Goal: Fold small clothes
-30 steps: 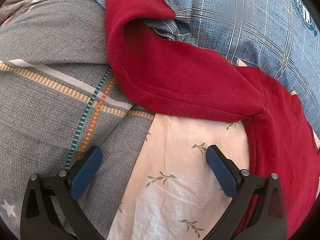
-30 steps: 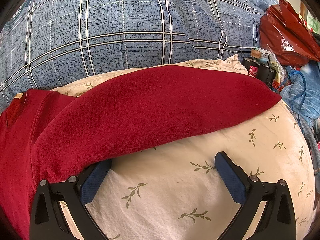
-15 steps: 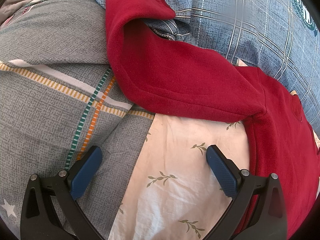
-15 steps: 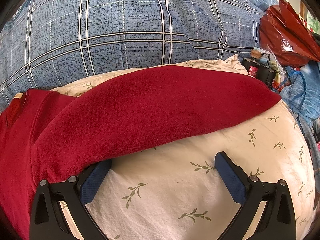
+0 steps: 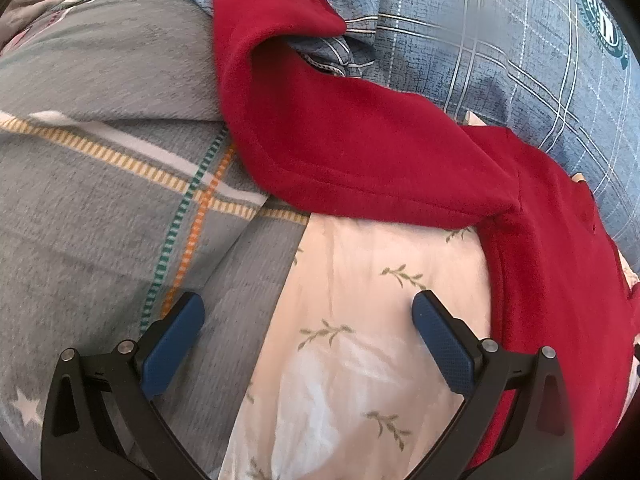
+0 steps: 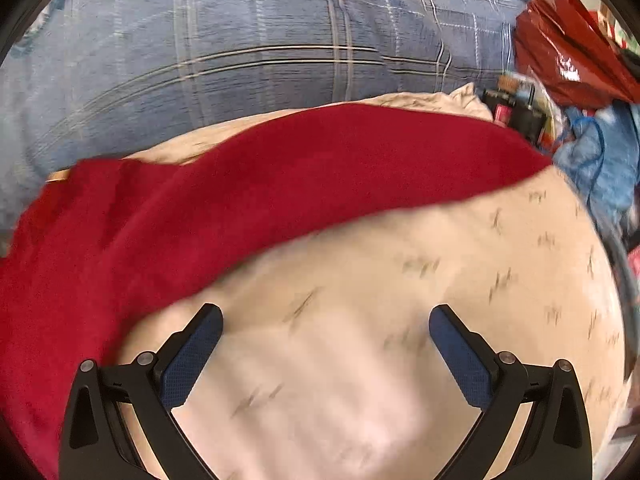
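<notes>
A small red fleece top (image 5: 380,152) lies spread on a cream sheet with a leaf print (image 5: 360,340). Its one sleeve reaches up and left over the grey and blue bedding. In the right wrist view the other sleeve (image 6: 280,184) stretches across to the right over the cream sheet (image 6: 400,360). My left gripper (image 5: 308,308) is open and empty, hovering over the sheet just below the left sleeve. My right gripper (image 6: 326,320) is open and empty over the sheet, below the right sleeve; its view is blurred.
A grey plaid quilt (image 5: 100,200) lies at the left. A blue checked cover (image 5: 500,40) lies behind the top and shows in the right wrist view (image 6: 240,40). A red plastic bag (image 6: 568,52), dark bottles (image 6: 516,108) and a blue cloth (image 6: 600,152) crowd the right edge.
The right gripper has moved right and a little back, so its left finger no longer sits under the red sleeve; the view blurs. The left gripper has barely moved.
</notes>
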Available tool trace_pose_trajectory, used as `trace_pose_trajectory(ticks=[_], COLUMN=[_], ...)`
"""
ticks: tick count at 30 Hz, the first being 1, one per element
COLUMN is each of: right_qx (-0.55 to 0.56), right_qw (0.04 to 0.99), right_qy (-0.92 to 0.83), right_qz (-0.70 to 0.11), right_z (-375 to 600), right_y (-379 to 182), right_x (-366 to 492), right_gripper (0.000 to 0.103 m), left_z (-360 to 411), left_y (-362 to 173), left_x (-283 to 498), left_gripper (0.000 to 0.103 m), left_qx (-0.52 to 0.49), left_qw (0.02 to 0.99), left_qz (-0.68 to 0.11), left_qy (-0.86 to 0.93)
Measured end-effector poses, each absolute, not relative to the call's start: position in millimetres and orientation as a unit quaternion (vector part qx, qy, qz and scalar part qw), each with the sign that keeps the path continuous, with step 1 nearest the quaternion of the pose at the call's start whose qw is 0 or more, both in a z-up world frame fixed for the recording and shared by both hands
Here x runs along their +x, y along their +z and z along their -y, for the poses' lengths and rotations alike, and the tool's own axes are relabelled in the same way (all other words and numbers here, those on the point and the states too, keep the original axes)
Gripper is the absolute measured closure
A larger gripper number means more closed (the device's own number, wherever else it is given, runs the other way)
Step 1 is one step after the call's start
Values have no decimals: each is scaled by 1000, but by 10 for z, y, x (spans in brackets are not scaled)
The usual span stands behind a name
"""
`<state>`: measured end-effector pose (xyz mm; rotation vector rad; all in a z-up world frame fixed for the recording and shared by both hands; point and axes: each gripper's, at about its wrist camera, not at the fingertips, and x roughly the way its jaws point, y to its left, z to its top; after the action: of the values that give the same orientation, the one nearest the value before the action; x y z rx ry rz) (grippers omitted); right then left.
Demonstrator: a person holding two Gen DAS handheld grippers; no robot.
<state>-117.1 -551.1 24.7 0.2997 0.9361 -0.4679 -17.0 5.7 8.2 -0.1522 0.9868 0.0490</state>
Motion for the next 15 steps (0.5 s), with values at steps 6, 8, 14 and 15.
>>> trace_pose_trajectory(ticks=[6,8,14,15], right_qx=[128,114,98,99], right_qw=[885,894,904,904], right_qy=[-129,-101,-47,-40], right_qz=[-428,-421,-414,-414], right_z=[4837,4589,3943,3885], right_y=[584,683,745,738], right_x=[-1396,-1382,-1071,-1016], right_gripper=[1,1,1,1], left_z=[-43,-22,61,84], left_y=[312,439,647,664], left_x=[-375,-459,-557,-570], left_gripper=[0,0,0,0], left_qx=[-58,-52,-39,-33], left_qw=[897,908,922,923], left_qz=[-438,-415,-384,-382], left_qy=[23,19,0,-1])
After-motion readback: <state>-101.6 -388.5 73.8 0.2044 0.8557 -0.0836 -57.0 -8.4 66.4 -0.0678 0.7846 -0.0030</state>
